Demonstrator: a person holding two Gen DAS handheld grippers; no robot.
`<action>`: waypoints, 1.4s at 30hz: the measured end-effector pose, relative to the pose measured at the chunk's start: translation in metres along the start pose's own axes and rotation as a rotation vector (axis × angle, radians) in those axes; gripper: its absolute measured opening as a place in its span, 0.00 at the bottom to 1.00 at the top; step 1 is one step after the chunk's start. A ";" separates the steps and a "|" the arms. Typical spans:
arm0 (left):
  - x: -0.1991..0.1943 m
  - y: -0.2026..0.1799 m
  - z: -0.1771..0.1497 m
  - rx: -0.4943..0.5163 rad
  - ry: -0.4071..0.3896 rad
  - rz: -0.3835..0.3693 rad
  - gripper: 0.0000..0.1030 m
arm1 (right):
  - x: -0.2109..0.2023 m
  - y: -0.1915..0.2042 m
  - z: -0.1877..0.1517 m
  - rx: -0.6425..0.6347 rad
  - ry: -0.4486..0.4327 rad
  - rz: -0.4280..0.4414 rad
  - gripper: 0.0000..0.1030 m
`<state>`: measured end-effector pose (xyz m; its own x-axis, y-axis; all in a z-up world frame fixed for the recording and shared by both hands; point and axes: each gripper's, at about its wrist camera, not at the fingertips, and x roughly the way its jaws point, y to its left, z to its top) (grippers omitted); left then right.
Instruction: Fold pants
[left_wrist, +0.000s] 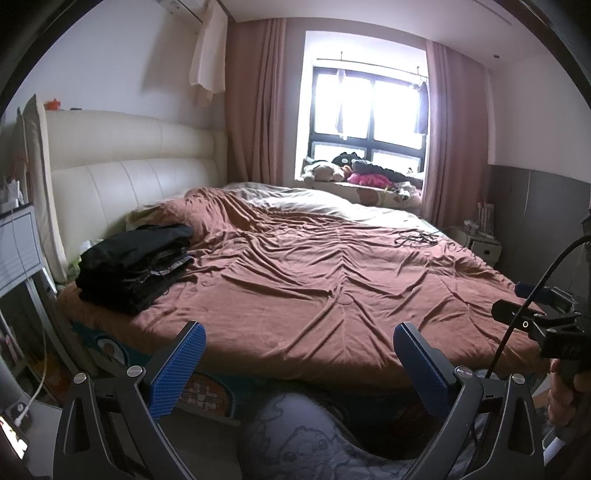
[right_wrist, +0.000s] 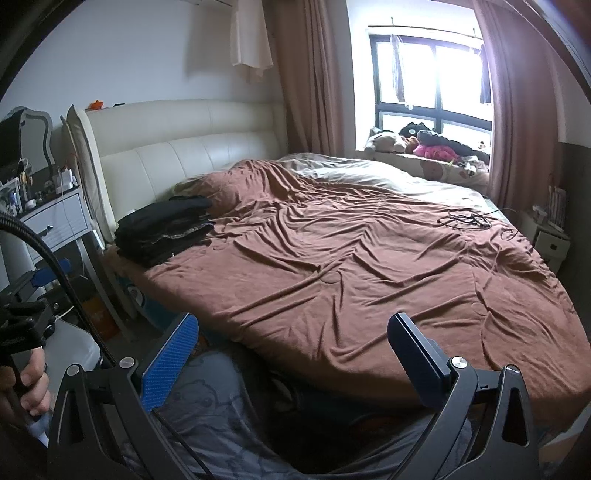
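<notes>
left wrist view: the left gripper (left_wrist: 299, 350) hangs at the near edge of the bed (left_wrist: 332, 295), its blue-padded fingers (left_wrist: 177, 373) spread wide and holding nothing. the pants (left_wrist: 136, 266) appear to be the dark stack of folded clothes at the bed's near left corner, by the headboard (left_wrist: 122, 177); whether one unfolded pair lies among them i cannot tell. the stack sits ahead and to the left of this claw, well apart from it, its long axis running roughly from the near edge toward the headboard. a black cable (left_wrist: 417, 238) lies near the far right edge.

right wrist view: the right gripper (right_wrist: 295, 347) also hangs at the near edge, jaws spread and empty. here the stack lies further off to the left. judging by both views, the left gripper is the nearer one, so the coming reach likely swings left along the near edge.
</notes>
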<state>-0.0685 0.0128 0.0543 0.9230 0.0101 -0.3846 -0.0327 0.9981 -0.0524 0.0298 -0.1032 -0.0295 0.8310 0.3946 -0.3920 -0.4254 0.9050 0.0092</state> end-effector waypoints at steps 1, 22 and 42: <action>0.000 0.000 0.001 0.003 0.000 0.003 1.00 | 0.001 0.000 0.000 0.001 0.002 -0.005 1.00; -0.001 -0.005 -0.001 0.022 -0.007 0.007 1.00 | 0.000 -0.003 0.001 0.008 0.004 0.000 1.00; -0.002 -0.008 -0.001 0.022 -0.010 0.006 1.00 | -0.003 -0.003 -0.001 0.004 0.001 0.003 1.00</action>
<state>-0.0706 0.0051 0.0547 0.9265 0.0165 -0.3760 -0.0298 0.9991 -0.0297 0.0282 -0.1069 -0.0291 0.8297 0.3968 -0.3925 -0.4262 0.9045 0.0135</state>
